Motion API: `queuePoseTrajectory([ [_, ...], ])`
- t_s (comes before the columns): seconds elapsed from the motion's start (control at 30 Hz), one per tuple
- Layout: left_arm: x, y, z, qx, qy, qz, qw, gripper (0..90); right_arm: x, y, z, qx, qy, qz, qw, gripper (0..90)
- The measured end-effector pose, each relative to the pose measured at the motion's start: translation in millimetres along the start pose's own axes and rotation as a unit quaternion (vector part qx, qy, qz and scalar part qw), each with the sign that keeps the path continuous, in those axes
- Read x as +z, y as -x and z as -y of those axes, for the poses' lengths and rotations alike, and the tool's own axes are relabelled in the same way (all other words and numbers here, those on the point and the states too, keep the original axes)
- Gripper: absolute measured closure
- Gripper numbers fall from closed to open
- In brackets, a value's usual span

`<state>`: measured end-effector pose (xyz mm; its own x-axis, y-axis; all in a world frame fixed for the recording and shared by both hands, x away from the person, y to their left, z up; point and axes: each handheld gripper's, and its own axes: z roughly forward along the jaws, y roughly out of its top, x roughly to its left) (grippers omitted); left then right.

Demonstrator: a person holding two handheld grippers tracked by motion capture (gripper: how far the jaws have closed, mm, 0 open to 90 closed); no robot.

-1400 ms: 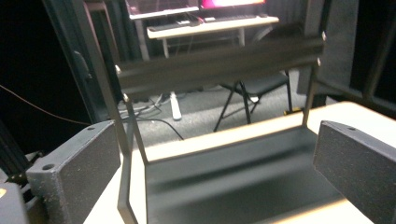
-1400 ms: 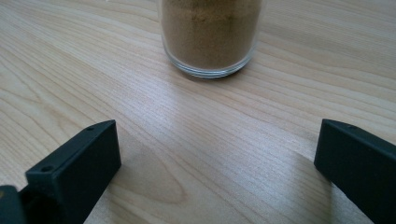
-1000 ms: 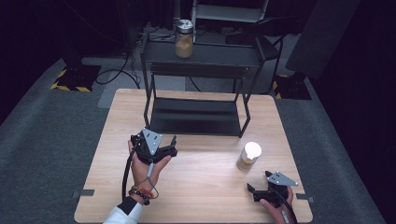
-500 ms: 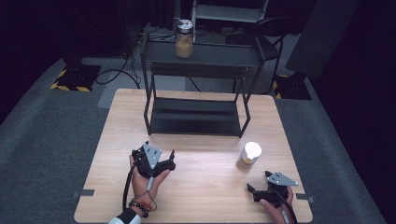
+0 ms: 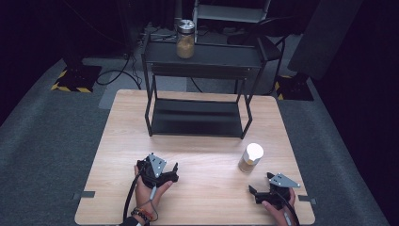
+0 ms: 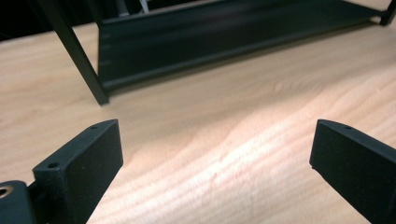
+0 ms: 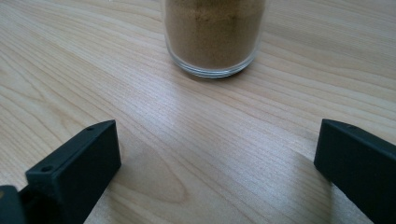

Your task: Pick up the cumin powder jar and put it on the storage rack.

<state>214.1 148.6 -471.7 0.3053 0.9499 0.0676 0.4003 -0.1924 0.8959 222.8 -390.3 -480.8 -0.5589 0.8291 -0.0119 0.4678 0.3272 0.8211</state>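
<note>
We hold both grippers' fingers wide apart, empty. The jar stands on the desk just ahead of our right gripper; no label readable. Our left gripper faces the shelf.

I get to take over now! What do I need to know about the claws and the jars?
Left claw: open, empty, low over the table, in front of the black rack.
Right claw: open, empty, pointing at the white-lidded jar of brown powder standing on the table.
Another jar already stands on the rack's top shelf.
Left to do, probably: grab the table jar and shelve it.
</note>
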Motion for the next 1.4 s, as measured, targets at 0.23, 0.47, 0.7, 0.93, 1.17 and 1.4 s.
queuePoseTrajectory([
  [0.23,3.5,7.8,7.1,0.004,-0.023,-0.013,0.9997,2.4,0.0,0.2,0.0,-0.001,0.000,-0.001,1.0000,0.0],
  [0.47,8.4,14.4,10.3,0.012,-0.046,-0.012,0.9988,2.5,0.0,0.2,0.0,-0.001,0.000,-0.001,1.0000,0.0],
  [0.7,11.1,10.6,14.1,0.002,-0.051,0.000,0.9987,2.5,0.0,0.2,0.1,-0.001,0.000,-0.001,1.0000,0.0],
  [0.93,12.0,2.9,14.2,-0.018,-0.057,0.017,0.9981,2.1,0.0,0.3,0.1,-0.001,0.000,-0.001,1.0000,0.0],
  [1.17,13.5,-2.8,12.6,-0.030,-0.063,0.028,0.9972,1.6,0.0,0.2,0.1,-0.001,0.000,-0.001,1.0000,0.0],
  [1.4,13.6,-2.9,12.5,-0.029,-0.062,0.028,0.9972,1.5,0.1,0.4,0.1,-0.001,0.000,-0.002,1.0000,0.0],
])
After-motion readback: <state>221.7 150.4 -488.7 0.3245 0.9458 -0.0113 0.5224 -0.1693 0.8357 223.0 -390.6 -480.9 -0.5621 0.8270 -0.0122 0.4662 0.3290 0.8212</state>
